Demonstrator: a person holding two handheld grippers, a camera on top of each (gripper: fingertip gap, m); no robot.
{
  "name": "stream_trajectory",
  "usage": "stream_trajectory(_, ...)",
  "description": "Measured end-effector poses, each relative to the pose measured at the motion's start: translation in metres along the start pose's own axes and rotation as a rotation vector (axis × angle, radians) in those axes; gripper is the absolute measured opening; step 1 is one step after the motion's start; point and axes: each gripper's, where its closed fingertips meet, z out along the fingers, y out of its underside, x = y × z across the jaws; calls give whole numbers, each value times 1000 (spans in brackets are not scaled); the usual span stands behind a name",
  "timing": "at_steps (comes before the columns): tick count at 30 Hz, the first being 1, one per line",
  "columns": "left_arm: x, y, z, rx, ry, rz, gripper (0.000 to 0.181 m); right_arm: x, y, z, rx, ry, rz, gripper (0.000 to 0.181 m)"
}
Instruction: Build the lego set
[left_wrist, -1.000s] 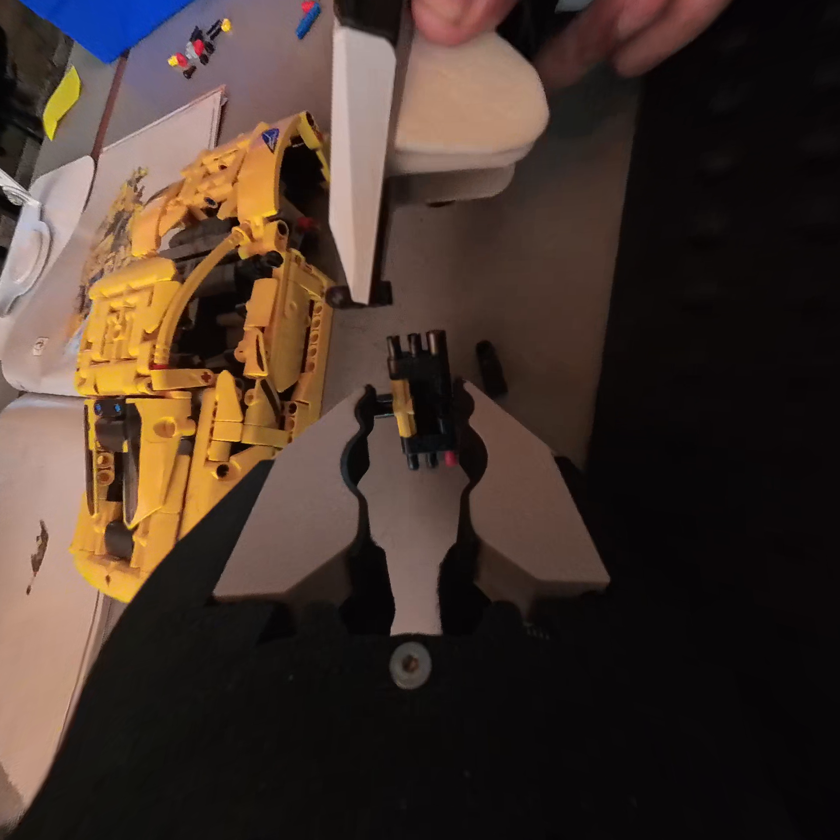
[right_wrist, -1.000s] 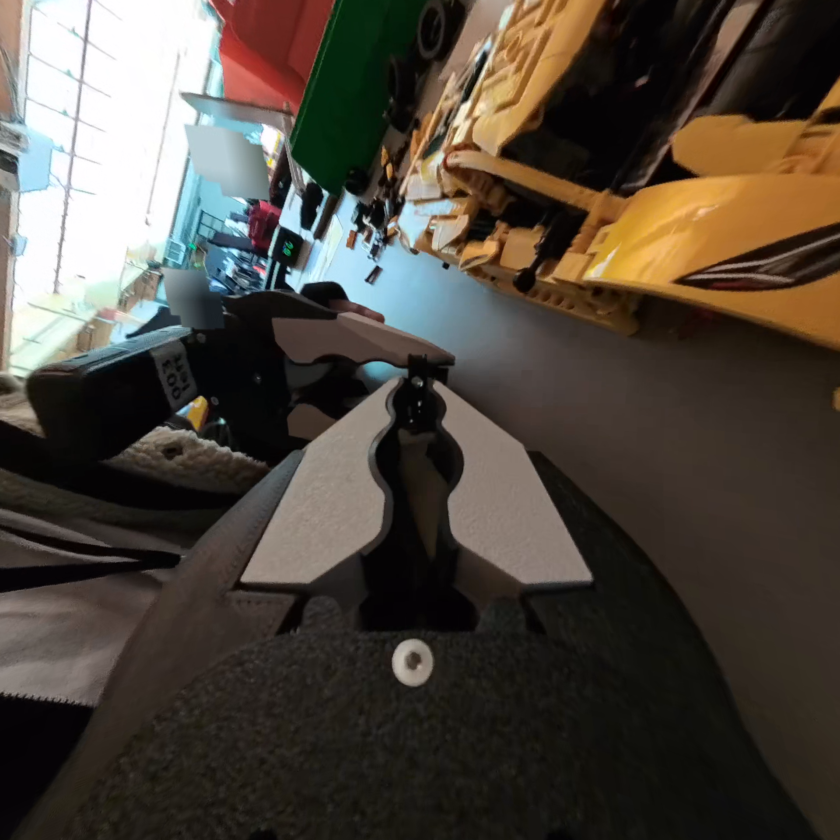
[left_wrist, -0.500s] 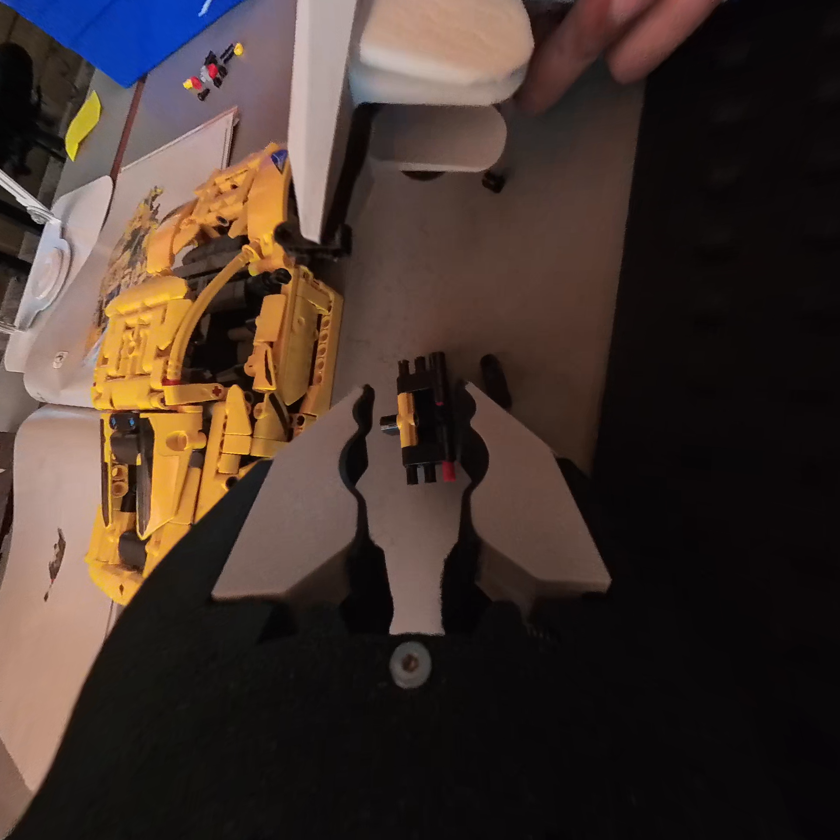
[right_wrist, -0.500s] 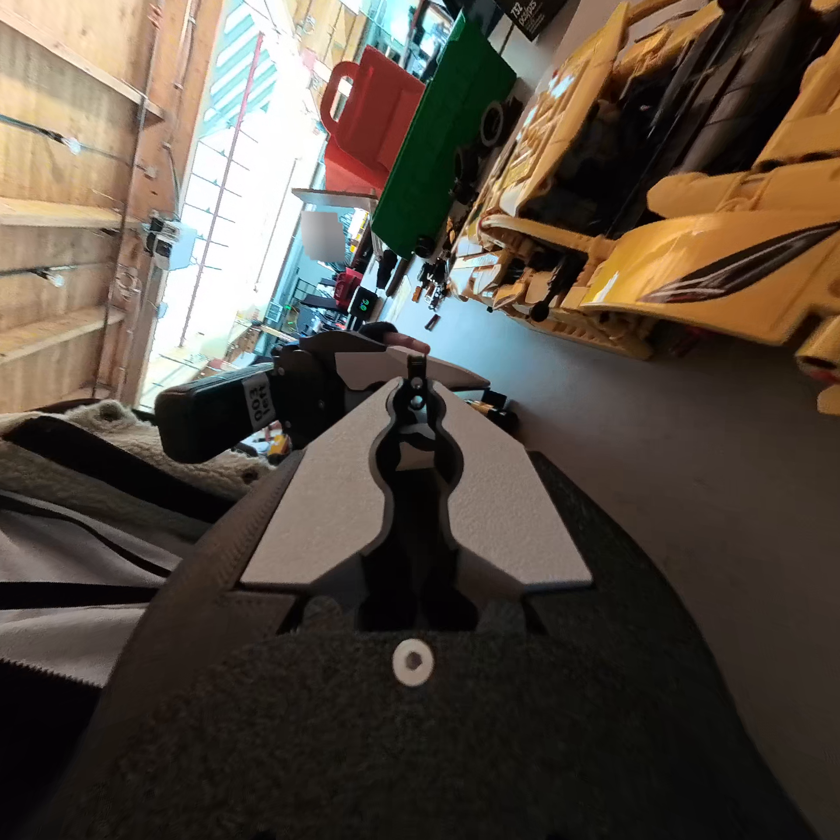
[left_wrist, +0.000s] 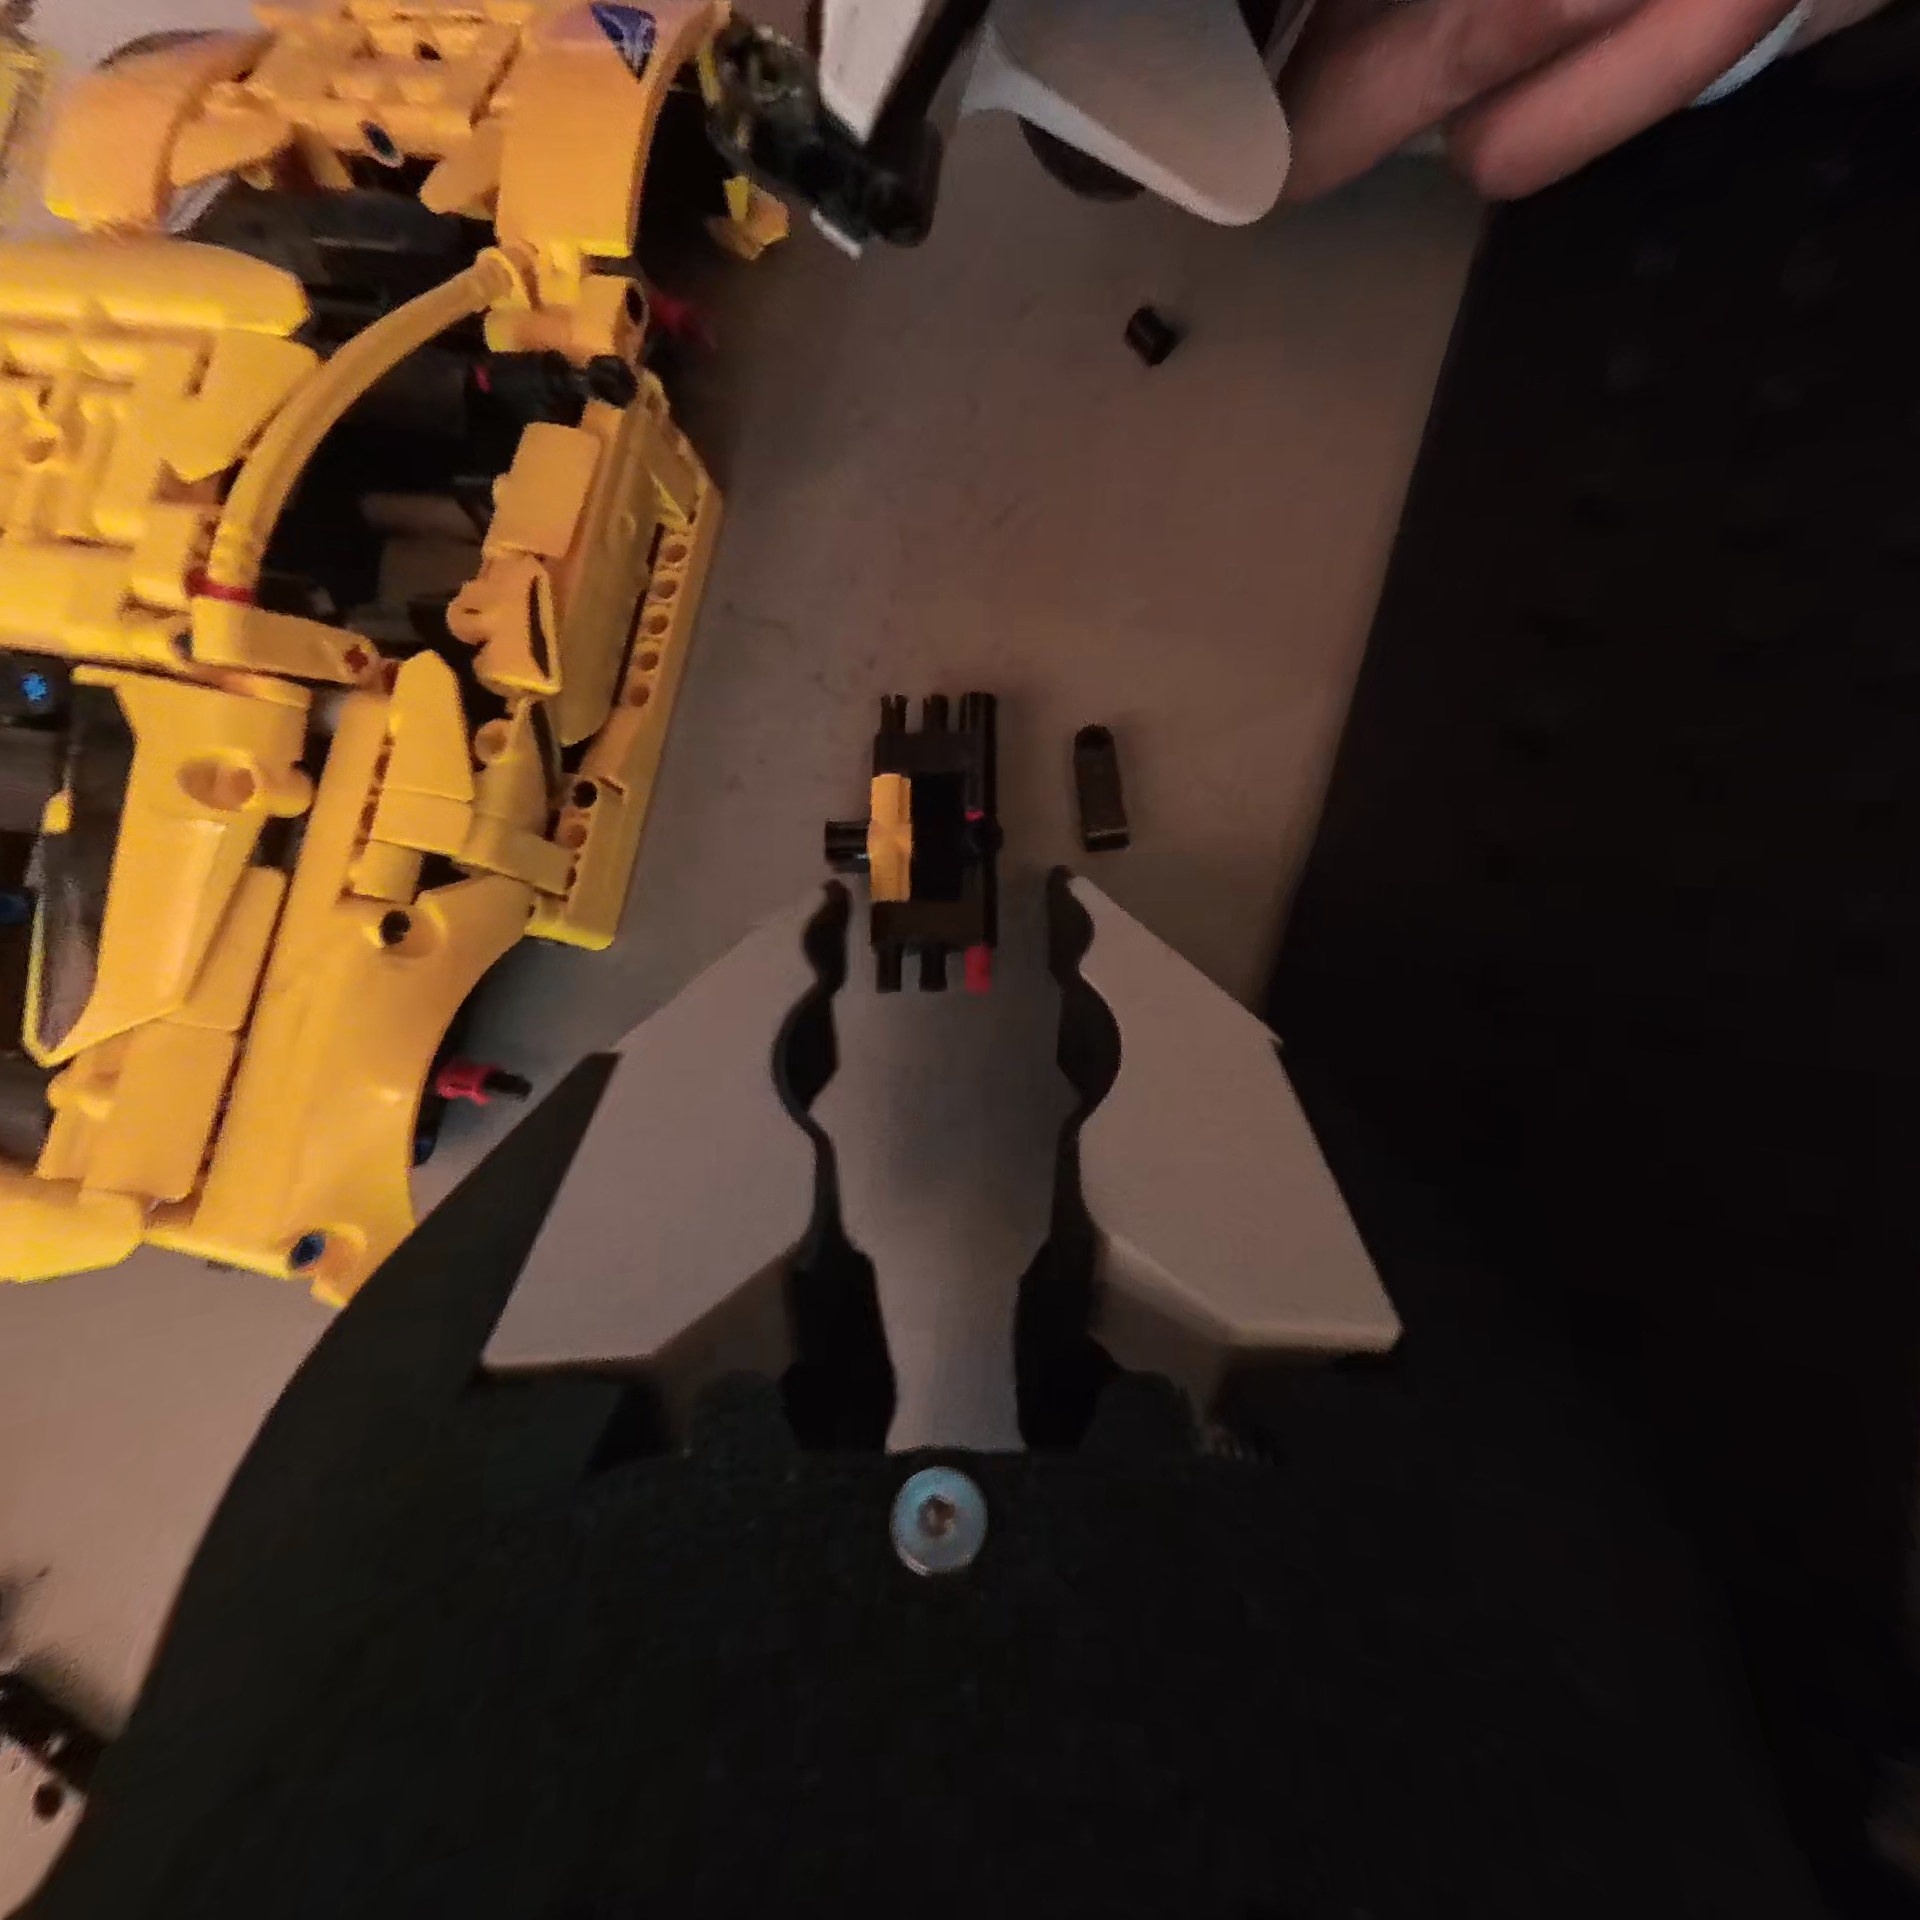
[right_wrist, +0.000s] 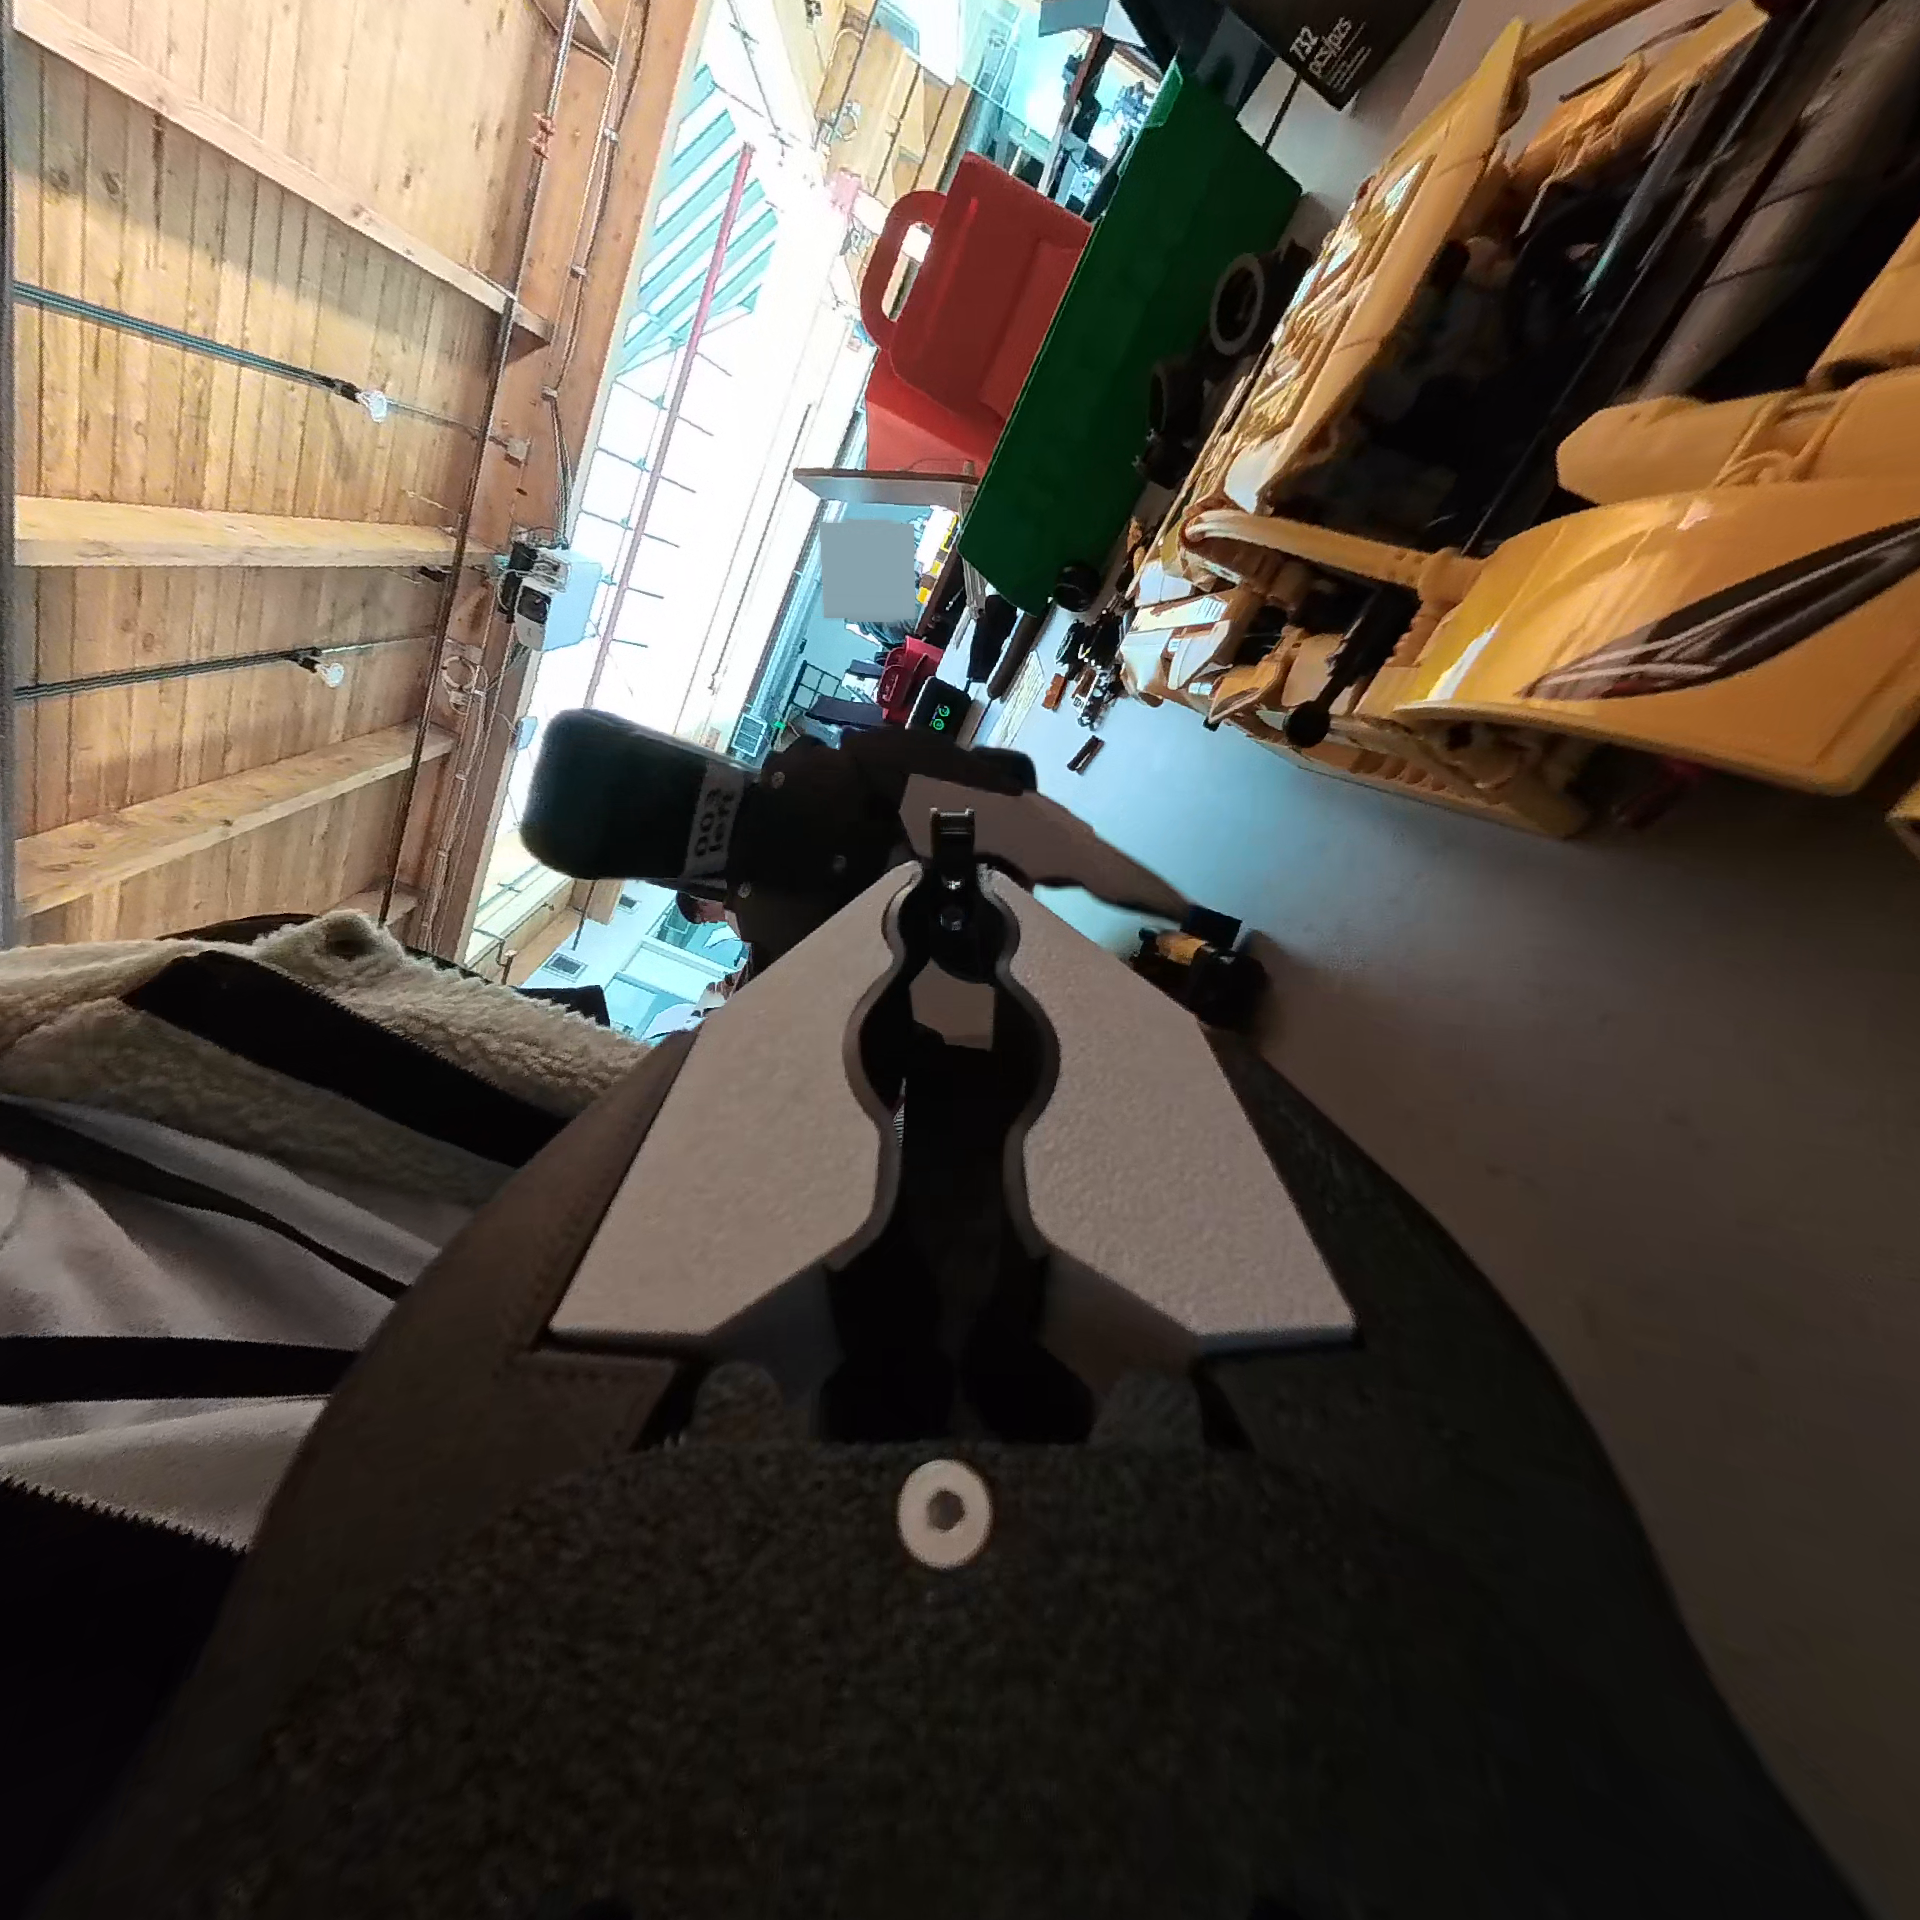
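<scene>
Grey table top (left_wrist: 1039, 520) is lying under everything, and behind it a room with wooden walls and bright windows is showing in the right wrist view. On the table a big yellow lego car (left_wrist: 312, 675) is sitting, only partly built, with black parts showing inside it. The same car (right_wrist: 1558, 520) is filling the upper right of the right wrist view.

Just in front of the left gripper (left_wrist: 940, 894) a small black and yellow lego piece (left_wrist: 930, 842) is lying on the table, with a red pin at one end. The left gripper's fingers are standing wide apart, one on each side of the near end of this piece, and I cannot tell if they are touching it. Beside the piece a small dark part (left_wrist: 1099, 790) is lying, and another tiny black bit (left_wrist: 1148, 335) is lying farther off.

The right gripper (right_wrist: 948, 894) is pinching a small black lego pin (right_wrist: 951, 831) between its tips, with its fingers nearly together. In the left wrist view this gripper (left_wrist: 883, 197) is reaching down next to the top corner of the car, and a hand (left_wrist: 1558, 94) is holding it.

Farther back a green board (right_wrist: 1122, 353) and a red bag (right_wrist: 966, 312) are resting.
</scene>
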Motion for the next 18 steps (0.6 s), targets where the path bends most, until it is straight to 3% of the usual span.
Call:
stream_trajectory(1,3,-2,2,0,17,16,26,0,0,0,-2,3,1,5)
stream_trajectory(5,-1,-12,7,10,-61,145,24,11,-2,-3,3,75,-6,5)
stream_trajectory(7,-5,-22,2,90,-124,203,24,15,0,-8,-33,110,-31,5)
stream_trajectory(12,-5,-40,-11,250,-176,249,24,24,11,-8,-117,137,-4,5)
stream_trajectory(18,-4,-42,-17,285,-142,201,24,27,17,-3,-156,158,-11,5)
